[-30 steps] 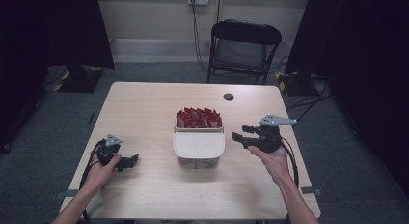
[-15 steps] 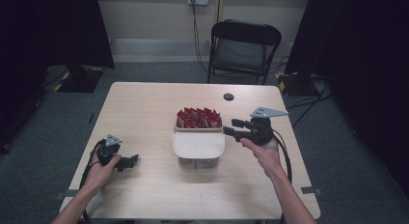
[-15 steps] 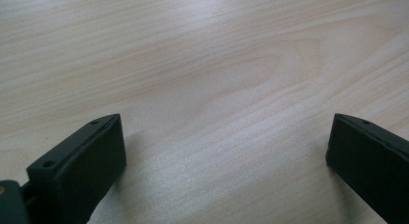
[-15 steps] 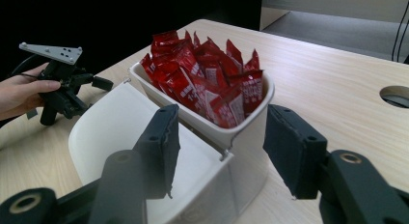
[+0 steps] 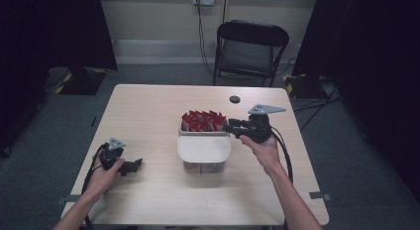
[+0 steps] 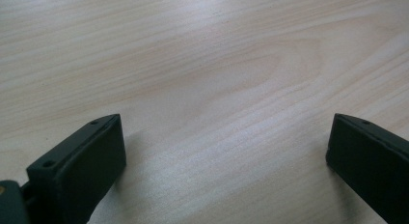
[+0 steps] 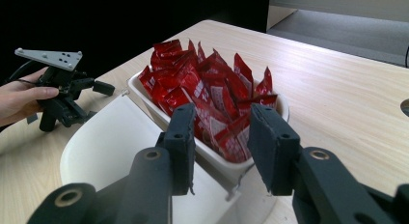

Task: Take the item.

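A white tub point(image 5: 204, 149) stands at the middle of the wooden table point(image 5: 148, 111). Its back half is packed with several red sachets point(image 5: 200, 121), and its front half is a smooth white surface. My right gripper point(image 5: 231, 126) hovers at the tub's right rim and points left at the sachets. In the right gripper view this gripper point(image 7: 222, 120) is open just above the red sachets point(image 7: 207, 93), with nothing between its jaws. My left gripper point(image 5: 134, 165) rests on the table front left of the tub. Seen close, it point(image 6: 224, 147) is wide open over bare wood.
A small black round object point(image 5: 234, 99) lies on the table behind the tub. A black chair point(image 5: 250, 46) stands beyond the far edge. Dark curtains hang on both sides. The other hand's gripper point(image 7: 99, 89) appears far off past the tub.
My right gripper has moved left from the table's right side to the tub's right rim, beside the sachets. The left gripper has stayed in place.
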{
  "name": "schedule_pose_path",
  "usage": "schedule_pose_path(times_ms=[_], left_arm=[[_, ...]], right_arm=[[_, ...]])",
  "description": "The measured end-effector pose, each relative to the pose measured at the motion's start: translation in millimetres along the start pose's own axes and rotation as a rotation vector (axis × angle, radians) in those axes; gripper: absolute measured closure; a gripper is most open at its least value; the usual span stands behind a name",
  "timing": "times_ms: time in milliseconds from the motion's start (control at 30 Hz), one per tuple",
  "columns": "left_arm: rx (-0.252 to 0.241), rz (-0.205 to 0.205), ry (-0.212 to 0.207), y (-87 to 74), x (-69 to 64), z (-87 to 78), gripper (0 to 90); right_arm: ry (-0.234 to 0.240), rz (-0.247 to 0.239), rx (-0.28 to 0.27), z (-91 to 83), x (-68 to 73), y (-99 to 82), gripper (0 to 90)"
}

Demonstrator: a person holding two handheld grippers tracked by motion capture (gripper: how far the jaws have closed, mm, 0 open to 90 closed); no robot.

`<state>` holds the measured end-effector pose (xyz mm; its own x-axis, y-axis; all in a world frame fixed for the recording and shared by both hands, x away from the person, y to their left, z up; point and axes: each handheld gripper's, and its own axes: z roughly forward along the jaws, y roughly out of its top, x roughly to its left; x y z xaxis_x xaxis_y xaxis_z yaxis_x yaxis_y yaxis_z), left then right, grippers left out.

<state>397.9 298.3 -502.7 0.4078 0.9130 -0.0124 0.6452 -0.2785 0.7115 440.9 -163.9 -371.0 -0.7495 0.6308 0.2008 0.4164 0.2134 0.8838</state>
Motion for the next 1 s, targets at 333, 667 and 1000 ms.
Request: schedule_pose_path(times_ms=[333, 667, 1000], left_arm=[[0.0, 0.0, 0.0, 0.0, 0.0, 0.0, 0.0], [0.0, 0.0, 0.0, 0.0, 0.0, 0.0, 0.0], [0.0, 0.001, 0.0, 0.0, 0.1, 0.0, 0.0]], right_arm=[[-0.021, 0.02, 0.021, 11.0, -2.9, -6.0, 68.3], [-0.015, 0.016, 0.024, 15.5, -2.8, -7.6, 81.3], [-0.022, 0.028, 0.019, 19.3, -4.9, -6.5, 81.0]])
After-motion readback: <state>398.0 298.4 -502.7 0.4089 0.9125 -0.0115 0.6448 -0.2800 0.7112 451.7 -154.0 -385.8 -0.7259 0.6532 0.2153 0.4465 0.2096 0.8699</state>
